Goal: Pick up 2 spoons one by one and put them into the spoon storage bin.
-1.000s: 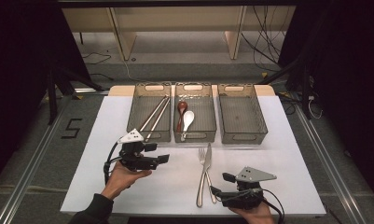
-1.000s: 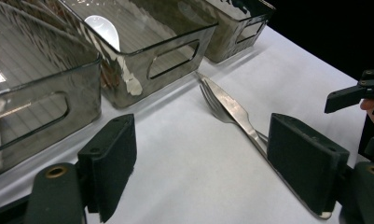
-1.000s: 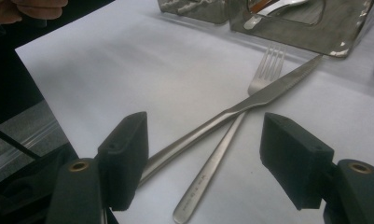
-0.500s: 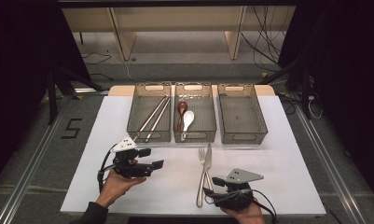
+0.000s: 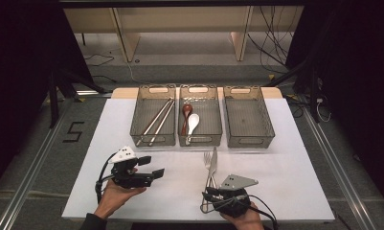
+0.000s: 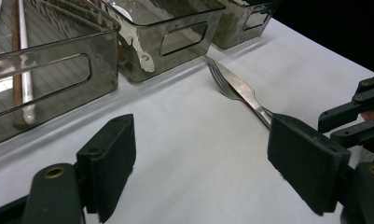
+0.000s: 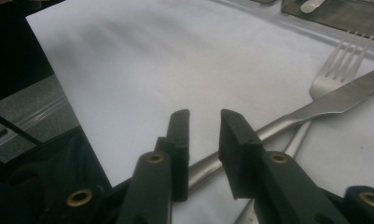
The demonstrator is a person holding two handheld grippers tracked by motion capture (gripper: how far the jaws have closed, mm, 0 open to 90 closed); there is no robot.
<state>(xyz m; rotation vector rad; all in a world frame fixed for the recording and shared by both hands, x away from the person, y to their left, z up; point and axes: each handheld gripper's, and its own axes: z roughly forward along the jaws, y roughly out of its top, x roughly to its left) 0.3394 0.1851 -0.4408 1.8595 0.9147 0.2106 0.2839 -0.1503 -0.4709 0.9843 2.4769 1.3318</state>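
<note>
Knife (image 7: 287, 119) and fork (image 7: 331, 77) crossed on the white table (image 5: 285, 167), toward its near edge, short of the three bins (image 5: 200, 122). Right gripper (image 7: 204, 122) down at the handles, jaws just closing to a narrow gap, a handle running under them, nothing pinched yet. Left gripper (image 6: 198, 163) wide open, empty, toward the near left corner. Pick-up step, likely; next, a firm squeeze, then a lift toward the empty bin. Dark room around, cables on the floor.

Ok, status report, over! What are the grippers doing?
Left gripper open, hovering over the table. Right gripper jaws just been closing over the knife handle; grip unclear. Fork lies crossed under the knife.
</note>
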